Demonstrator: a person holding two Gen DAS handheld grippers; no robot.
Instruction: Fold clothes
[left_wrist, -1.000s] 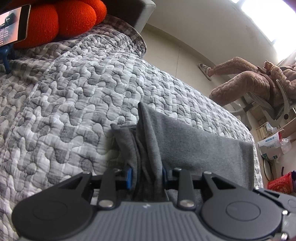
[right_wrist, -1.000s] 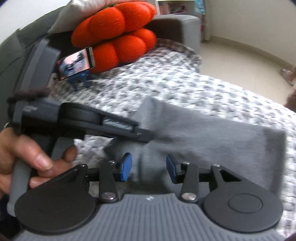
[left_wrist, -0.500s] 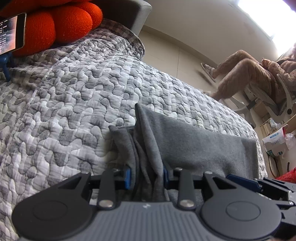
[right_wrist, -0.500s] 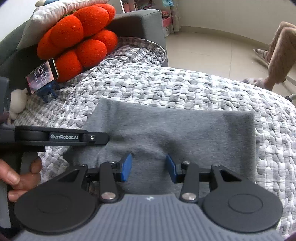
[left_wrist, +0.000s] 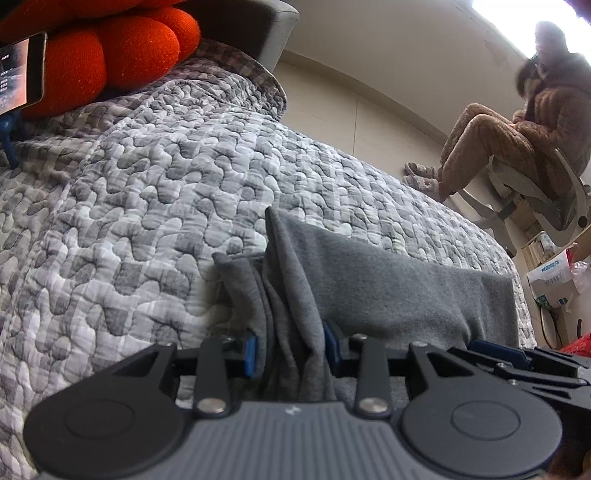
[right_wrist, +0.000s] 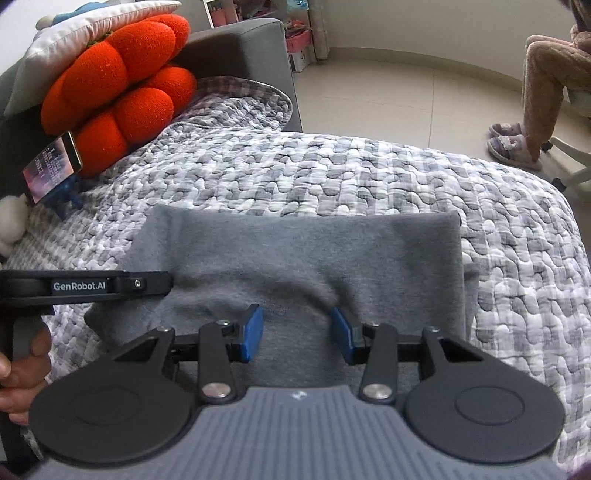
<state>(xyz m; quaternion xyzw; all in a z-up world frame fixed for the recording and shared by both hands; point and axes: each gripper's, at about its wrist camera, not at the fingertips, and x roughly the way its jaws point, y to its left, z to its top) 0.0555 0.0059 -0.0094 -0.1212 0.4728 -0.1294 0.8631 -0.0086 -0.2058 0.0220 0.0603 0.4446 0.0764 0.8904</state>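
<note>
A grey garment (right_wrist: 295, 251) lies folded into a wide band across the quilted bed cover (right_wrist: 369, 177). In the left wrist view my left gripper (left_wrist: 291, 347) has a bunched end of the grey garment (left_wrist: 388, 288) between its blue pads; its jaws are opening while the bunch still fills the gap. The right wrist view shows my right gripper (right_wrist: 298, 332) at the band's near edge, with cloth ridged up between its pads. The left gripper (right_wrist: 110, 284), held by a hand (right_wrist: 18, 369), comes in from the left onto the cloth's left end.
An orange puffy cushion (right_wrist: 118, 85) and a phone on a blue stand (right_wrist: 51, 170) sit at the head of the bed by a grey sofa arm (right_wrist: 251, 48). A person in brown fleece (left_wrist: 535, 122) sits on a chair beyond the bed. Boxes and bags (left_wrist: 554, 277) stand at right.
The right gripper has slid to the right along the garment, away from the left gripper, and its view has rolled level. The left gripper stays where it was on the bunched end.
</note>
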